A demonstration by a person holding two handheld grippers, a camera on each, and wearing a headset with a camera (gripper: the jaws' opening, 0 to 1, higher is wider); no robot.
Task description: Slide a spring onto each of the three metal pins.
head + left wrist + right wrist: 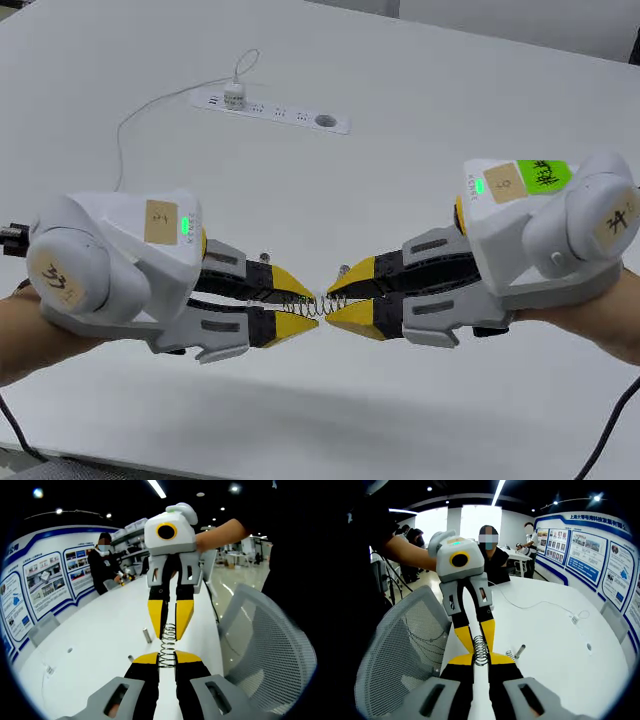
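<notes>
A small steel spring (322, 305) hangs above the white table (400, 190), stretched between my two grippers, which meet tip to tip. My left gripper (308, 307) is shut on one end of the spring (168, 645), and my right gripper (333, 300) is shut on the other end (480, 650). Two short metal pins (265, 258) (345, 268) stand on the table just behind the yellow jaws. In the left gripper view one pin (146, 635) stands upright left of the spring, with another pin (130, 657) nearer. The right gripper view shows a pin (520, 651) right of the jaws.
A white power strip (270, 110) with a plugged-in adapter and thin cable lies at the far side of the table. A grey mesh chair (270, 645) (405, 650) stands by the table edge. People sit at a far table (490, 550).
</notes>
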